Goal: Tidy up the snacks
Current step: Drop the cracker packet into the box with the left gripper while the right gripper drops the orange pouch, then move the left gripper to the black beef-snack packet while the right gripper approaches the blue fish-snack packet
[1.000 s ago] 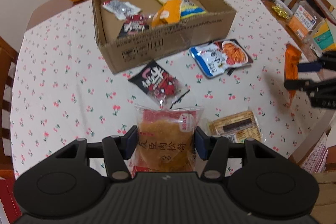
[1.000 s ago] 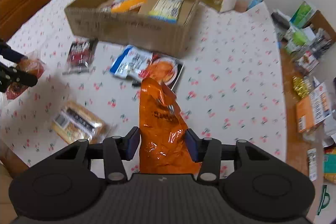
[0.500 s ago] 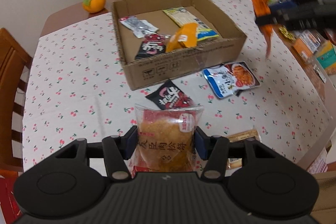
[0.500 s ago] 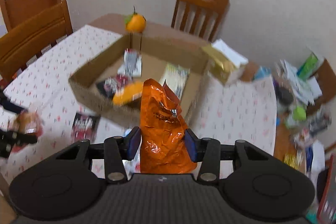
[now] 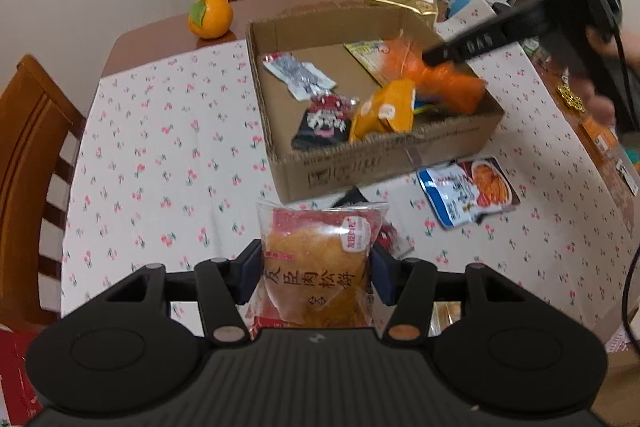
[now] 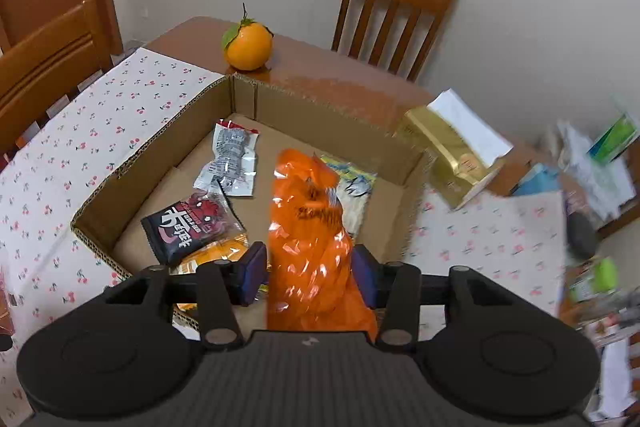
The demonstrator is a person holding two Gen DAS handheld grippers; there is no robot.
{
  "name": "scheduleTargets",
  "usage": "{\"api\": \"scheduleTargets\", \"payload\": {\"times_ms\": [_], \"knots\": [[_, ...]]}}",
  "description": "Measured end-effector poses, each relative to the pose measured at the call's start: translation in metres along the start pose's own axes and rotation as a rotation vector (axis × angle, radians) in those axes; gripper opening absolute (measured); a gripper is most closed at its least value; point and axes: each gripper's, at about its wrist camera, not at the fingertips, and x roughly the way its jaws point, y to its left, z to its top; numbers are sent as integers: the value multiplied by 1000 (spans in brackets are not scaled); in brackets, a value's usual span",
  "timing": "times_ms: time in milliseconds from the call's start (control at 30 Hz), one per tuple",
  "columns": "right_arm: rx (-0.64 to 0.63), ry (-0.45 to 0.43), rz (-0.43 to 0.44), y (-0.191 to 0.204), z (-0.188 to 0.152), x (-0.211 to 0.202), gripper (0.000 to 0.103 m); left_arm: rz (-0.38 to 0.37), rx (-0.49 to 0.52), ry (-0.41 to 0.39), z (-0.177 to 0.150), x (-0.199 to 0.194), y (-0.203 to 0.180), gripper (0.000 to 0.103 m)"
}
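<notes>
My left gripper [image 5: 315, 277] is shut on a clear packet with a golden pastry [image 5: 316, 267], held above the table in front of the cardboard box [image 5: 384, 163]. My right gripper [image 6: 310, 273] is shut on an orange crinkly bag [image 6: 312, 227] and holds it over the box's right side; it also shows in the left wrist view [image 5: 444, 79]. The box [image 6: 132, 163] holds a silver packet [image 6: 232, 159], a black-red packet [image 6: 192, 227], a yellow-orange packet [image 5: 384, 111] and a pale yellow packet [image 6: 356, 191].
A blue-white snack packet [image 5: 468, 193] and a dark packet [image 5: 390, 235] lie on the cherry-print cloth in front of the box. An orange fruit [image 6: 248, 45] sits behind it. A gold pouch [image 6: 448, 151] and clutter fill the right side. Wooden chairs surround the table.
My right gripper has carried the orange bag from beside the table up and over the box's right side. My left gripper has moved closer to the box with the pastry packet.
</notes>
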Motion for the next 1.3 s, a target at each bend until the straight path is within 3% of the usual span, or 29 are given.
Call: {"api": "scheduleTargets", "payload": {"times_ms": [167, 267, 600, 767, 833, 867, 900, 933, 1133, 1300], "knots": [[120, -45, 34, -9, -22, -9, 91, 7, 38, -25, 32, 8, 1, 55], [184, -90, 38, -10, -44, -23, 103, -9, 69, -44, 57, 14, -1, 55], [237, -113, -30, 5, -101, -46, 103, -56, 121, -68, 148, 74, -21, 55], [215, -102, -75, 12, -116, -50, 103, -23, 119, -84, 185, 115, -31, 56], [225, -98, -78, 11, -120, -52, 103, 14, 111, -100, 194, 124, -33, 61], [234, -94, -77, 10, -122, -52, 103, 27, 110, -105, 197, 126, -34, 76], [242, -91, -79, 10, -124, -53, 103, 41, 114, -117, 199, 126, -35, 88], [244, -89, -81, 10, -126, -53, 103, 61, 116, -140, 198, 123, -36, 90], [256, -74, -89, 10, -131, -52, 103, 52, 105, -148, 184, 96, -29, 90], [238, -72, -96, 15, -133, -53, 103, 100, 82, -165, 154, 63, -21, 92]]}}
